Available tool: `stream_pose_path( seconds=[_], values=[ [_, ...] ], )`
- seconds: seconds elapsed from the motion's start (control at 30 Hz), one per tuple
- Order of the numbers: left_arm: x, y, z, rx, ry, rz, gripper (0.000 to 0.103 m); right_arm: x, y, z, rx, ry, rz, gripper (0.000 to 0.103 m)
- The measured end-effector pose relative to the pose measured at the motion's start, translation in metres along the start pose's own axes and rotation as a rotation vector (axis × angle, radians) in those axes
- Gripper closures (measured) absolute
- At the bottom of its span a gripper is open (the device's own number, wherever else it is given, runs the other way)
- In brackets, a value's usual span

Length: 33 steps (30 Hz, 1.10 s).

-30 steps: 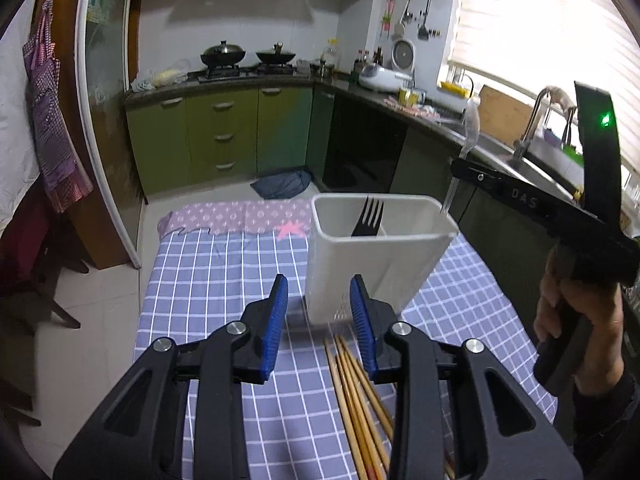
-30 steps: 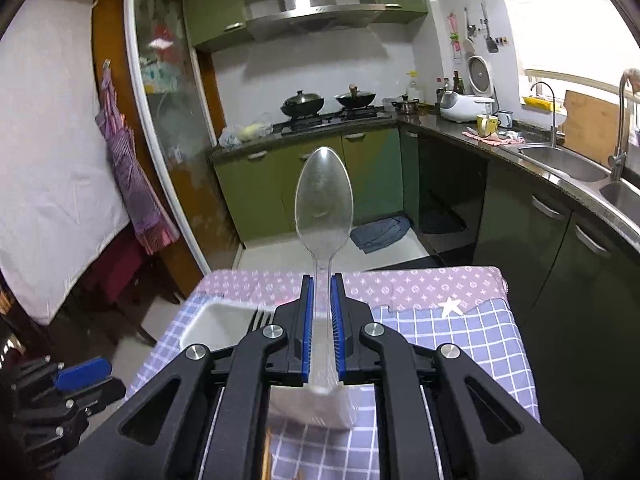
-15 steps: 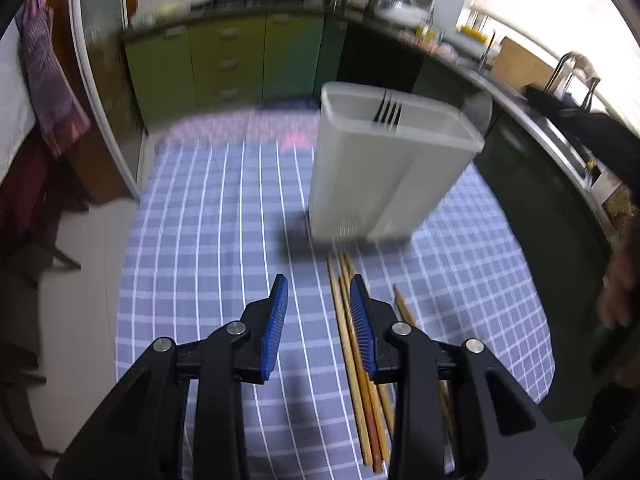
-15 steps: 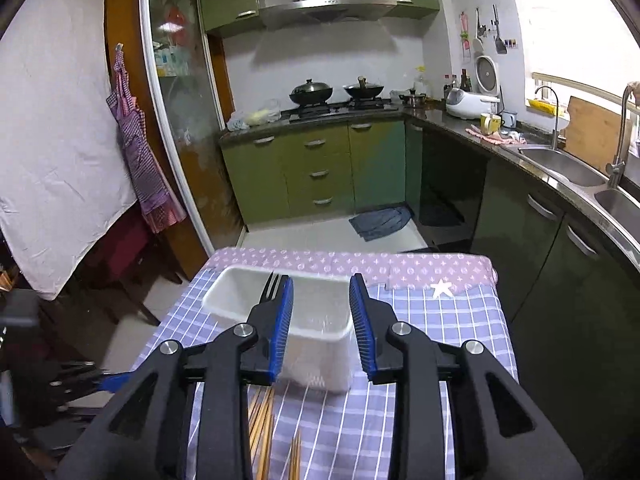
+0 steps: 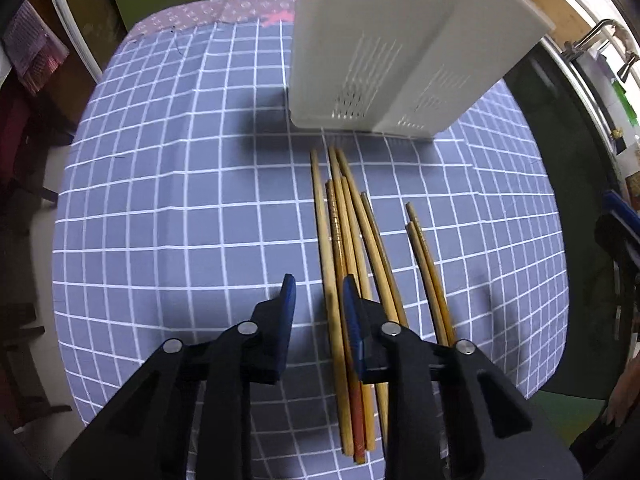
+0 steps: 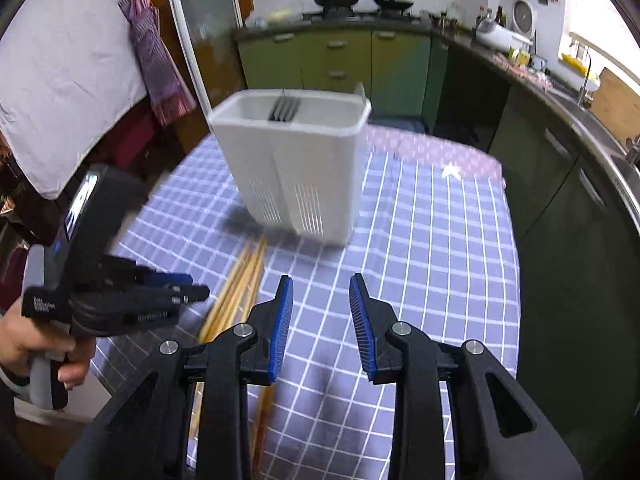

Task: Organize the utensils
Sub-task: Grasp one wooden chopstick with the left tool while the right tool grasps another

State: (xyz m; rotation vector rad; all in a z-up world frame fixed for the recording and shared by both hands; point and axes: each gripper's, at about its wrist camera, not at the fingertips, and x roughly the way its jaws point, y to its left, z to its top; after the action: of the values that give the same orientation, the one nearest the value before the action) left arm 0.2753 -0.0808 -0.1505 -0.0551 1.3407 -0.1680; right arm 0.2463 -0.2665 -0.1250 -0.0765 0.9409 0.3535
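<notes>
My left gripper (image 5: pixel 318 300), open, hovers over the chopsticks (image 5: pixel 340 240); my right gripper (image 6: pixel 320 300) gapes empty, the holder (image 6: pixel 296 172) at 12 o'clock.

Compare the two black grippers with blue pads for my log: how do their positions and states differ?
The left gripper is low over the wooden chopsticks, one stick between its open fingers; the right gripper hovers higher over bare checked tablecloth, with nothing between its fingers. Both are open, holding nothing, facing the white utensil holder.

My left wrist view tilts steeply down, close over the chopsticks (image 5: pixel 344 248), my right looks forward from higher, both share the caddy (image 6: pixel 296 168) and cloth (image 6: pixel 432 240).
</notes>
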Motion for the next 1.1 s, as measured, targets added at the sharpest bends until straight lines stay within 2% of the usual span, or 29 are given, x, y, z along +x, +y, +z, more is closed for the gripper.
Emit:
stream_pose_path(
  seconds=[0.33,0.63,0.8,0.93,1.03,1.1],
  values=[
    [0.021,-0.013,0.004,0.016,0.033,0.085,0.090,0.019,-0.010,-0.006,0.007,0.067,-0.006,0.073],
    [0.038,-0.028,0.012,0.028,0.051,0.091,0.090,0.024,-0.005,-0.007,-0.010,0.094,-0.009,0.068],
    [0.039,-0.030,0.014,0.060,0.054,0.114,0.096,0.033,0.011,-0.008,-0.058,0.141,-0.004,0.069],
    [0.025,-0.019,0.011,0.056,0.006,0.106,0.096,0.053,0.026,-0.010,-0.091,0.235,0.038,0.084],
    [0.007,-0.008,0.008,0.046,-0.037,0.087,0.096,0.074,0.033,-0.013,-0.103,0.308,0.044,0.091],
    [-0.004,-0.005,0.006,0.045,-0.065,0.073,0.096,0.086,0.033,-0.016,-0.096,0.354,0.059,0.091]
  ],
)
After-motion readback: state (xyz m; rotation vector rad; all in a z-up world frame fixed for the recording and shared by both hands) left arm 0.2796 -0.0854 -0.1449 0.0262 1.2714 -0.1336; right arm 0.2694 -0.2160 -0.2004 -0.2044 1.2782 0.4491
